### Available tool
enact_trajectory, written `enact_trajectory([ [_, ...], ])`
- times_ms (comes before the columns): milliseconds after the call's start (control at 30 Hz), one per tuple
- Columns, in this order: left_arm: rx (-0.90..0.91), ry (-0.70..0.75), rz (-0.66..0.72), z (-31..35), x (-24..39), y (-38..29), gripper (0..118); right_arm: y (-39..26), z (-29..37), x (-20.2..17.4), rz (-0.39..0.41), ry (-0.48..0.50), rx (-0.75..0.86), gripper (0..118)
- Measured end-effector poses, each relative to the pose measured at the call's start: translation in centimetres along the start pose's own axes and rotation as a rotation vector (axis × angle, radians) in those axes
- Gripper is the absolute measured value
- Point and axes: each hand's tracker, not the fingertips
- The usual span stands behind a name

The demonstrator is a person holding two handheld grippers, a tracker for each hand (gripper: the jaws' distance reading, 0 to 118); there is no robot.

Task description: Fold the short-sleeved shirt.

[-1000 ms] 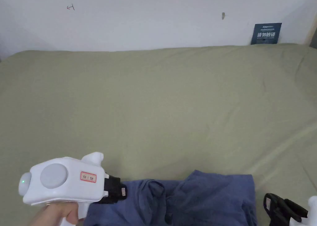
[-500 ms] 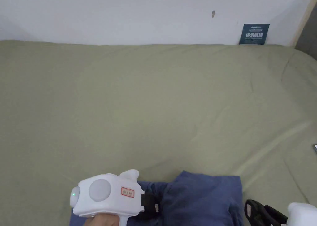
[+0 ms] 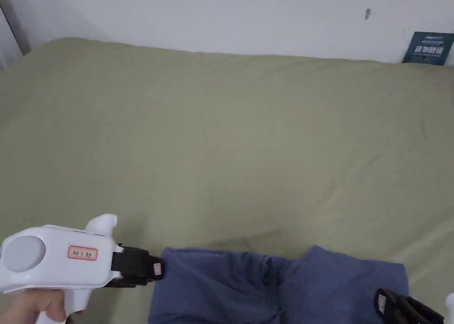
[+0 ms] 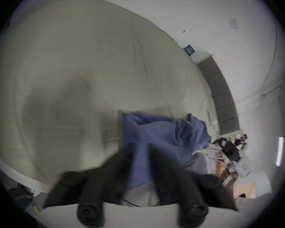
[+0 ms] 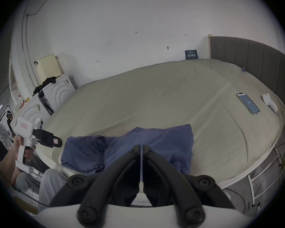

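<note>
The blue short-sleeved shirt (image 3: 230, 285) lies rumpled along the near edge of the olive-green bed (image 3: 221, 138), spread left to right. My left gripper (image 3: 156, 268) is at the shirt's left edge, its tips next to the cloth. In the left gripper view, which is blurred, the left gripper (image 4: 141, 147) has its jaws a little apart, with the shirt (image 4: 163, 132) seen between them. My right gripper (image 3: 382, 300) hovers over the shirt's right end. In the right gripper view the right gripper (image 5: 141, 145) is shut above the shirt (image 5: 155, 142), and the left gripper (image 5: 60, 143) is just left of the cloth.
A phone (image 5: 248, 103) and a small white cloth (image 5: 270, 104) lie on the bed's far right by the grey headboard (image 5: 253, 58). A dark blue sign (image 3: 428, 48) leans on the back wall. White appliances (image 5: 56, 90) stand left of the bed.
The camera has swung. The shirt, bunched up before, now lies spread wider to the left. My left gripper was over the cloth and now is at its left edge.
</note>
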Motion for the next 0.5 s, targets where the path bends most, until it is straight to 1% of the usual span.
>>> enact_trajectory([
  [33, -0.025, -0.049, 0.015, -0.9, -1.1, 0.4, 109, 0.0, -0.2, -0.1, 0.0, 0.01, -0.012, 5],
  [67, -0.033, -0.057, 0.029, -1.6, -1.4, 0.4, 118, 0.1, -0.3, -0.1, 0.002, 0.011, -0.014, 5],
  [100, -0.045, -0.09, 0.034, -2.3, -1.7, 0.3, 118, 0.1, -0.4, -0.3, 0.007, 0.006, -0.017, 5],
  [133, -0.013, -0.125, 0.048, -2.5, -2.0, 0.3, 118, 0.1, -0.4, -0.4, 0.016, 0.001, -0.02, 5],
  [200, -0.046, -0.147, 0.086, -3.8, -2.8, 0.4, 116, 0.1, -0.3, -0.4, 0.021, -0.005, -0.02, 5],
  [333, -0.061, -0.359, 0.167, -6.4, -4.3, 0.7, 115, 0.2, -0.4, -0.2, 0.016, -0.014, -0.026, 5],
  [433, -0.087, -0.43, 0.205, -7.7, -4.5, 0.7, 113, 0.2, -0.4, 0.0, 0.013, -0.022, -0.033, 5],
  [467, -0.093, -0.44, 0.222, -7.9, -4.4, 0.7, 109, 0.2, -0.2, 0.0, 0.008, -0.023, -0.031, 5],
  [500, -0.078, -0.414, 0.22, -8.0, -4.4, 0.8, 98, 0.2, -0.1, 0.0, 0.003, -0.022, -0.029, 5],
])
